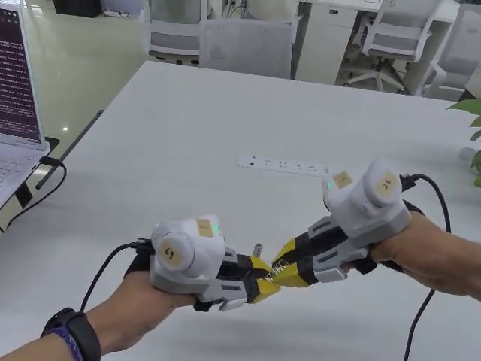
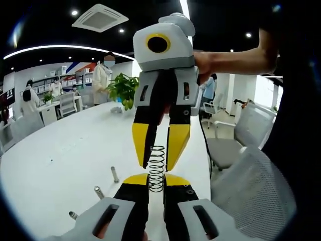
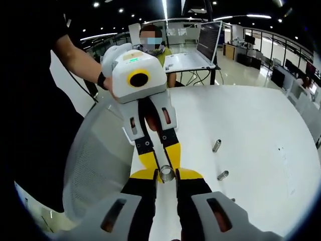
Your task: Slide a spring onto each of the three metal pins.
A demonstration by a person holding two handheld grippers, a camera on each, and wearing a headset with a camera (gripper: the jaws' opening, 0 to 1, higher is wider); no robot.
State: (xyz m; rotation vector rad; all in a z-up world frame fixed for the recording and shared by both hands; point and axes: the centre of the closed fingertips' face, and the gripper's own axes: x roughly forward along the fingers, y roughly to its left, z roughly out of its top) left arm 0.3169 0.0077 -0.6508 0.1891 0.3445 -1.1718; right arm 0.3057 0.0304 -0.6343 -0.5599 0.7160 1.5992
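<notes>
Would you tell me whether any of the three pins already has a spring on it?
No, the left gripper view shows all three pins bare on the table.

The spring (image 2: 156, 160) hides its lower end between the left gripper (image 2: 156, 179) jaws; the laptop (image 1: 11, 113) is cropped.

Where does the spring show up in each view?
Head view: too small to tell, where the yellow tips meet.
Left gripper view: spring at centre, between yellow tips.
Right gripper view: spring end-on, low centre.
Shared landmark: the metal pins, in both gripper views.
</notes>
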